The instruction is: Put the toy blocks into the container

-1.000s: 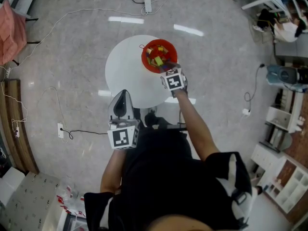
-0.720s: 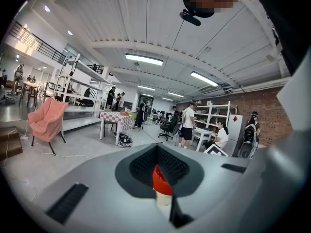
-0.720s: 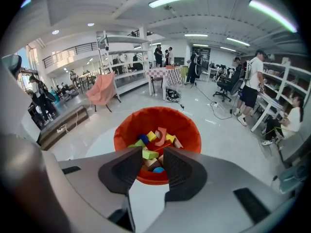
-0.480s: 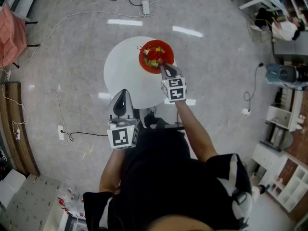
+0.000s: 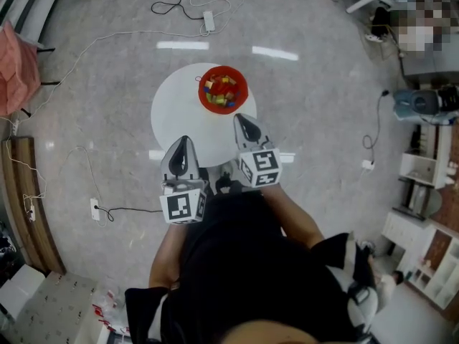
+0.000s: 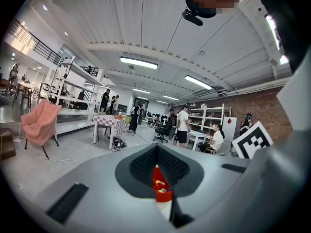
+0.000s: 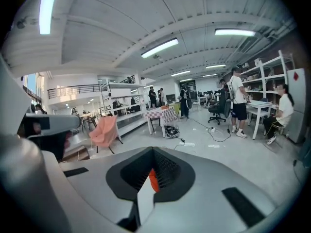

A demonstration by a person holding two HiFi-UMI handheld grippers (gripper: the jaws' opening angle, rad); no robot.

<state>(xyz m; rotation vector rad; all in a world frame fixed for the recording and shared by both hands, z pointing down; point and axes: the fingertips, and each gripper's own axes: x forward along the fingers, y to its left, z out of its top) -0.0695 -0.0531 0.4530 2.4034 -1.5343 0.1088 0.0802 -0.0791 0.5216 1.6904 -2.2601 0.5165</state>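
A red container (image 5: 204, 97) stands on the far side of the round white table (image 5: 176, 113), with several coloured toy blocks (image 5: 221, 92) inside it. Both grippers are held back over the table's near edge, close to the person's body. My left gripper (image 5: 183, 141) is shut and empty; through the slit between its jaws in the left gripper view, the red container (image 6: 160, 186) shows. My right gripper (image 5: 239, 119) is also shut with nothing between its jaws. In the right gripper view only a sliver of the red container (image 7: 153, 180) and the white table (image 7: 144, 200) shows.
Cables and a power strip (image 5: 209, 21) lie on the grey floor beyond the table. A pink chair (image 5: 14, 56) is at the far left and white shelves (image 5: 423, 178) at the right. People stand and sit far off in both gripper views.
My right gripper has drawn back from over the red container toward the body and its jaws have closed. The left gripper has stayed in place.
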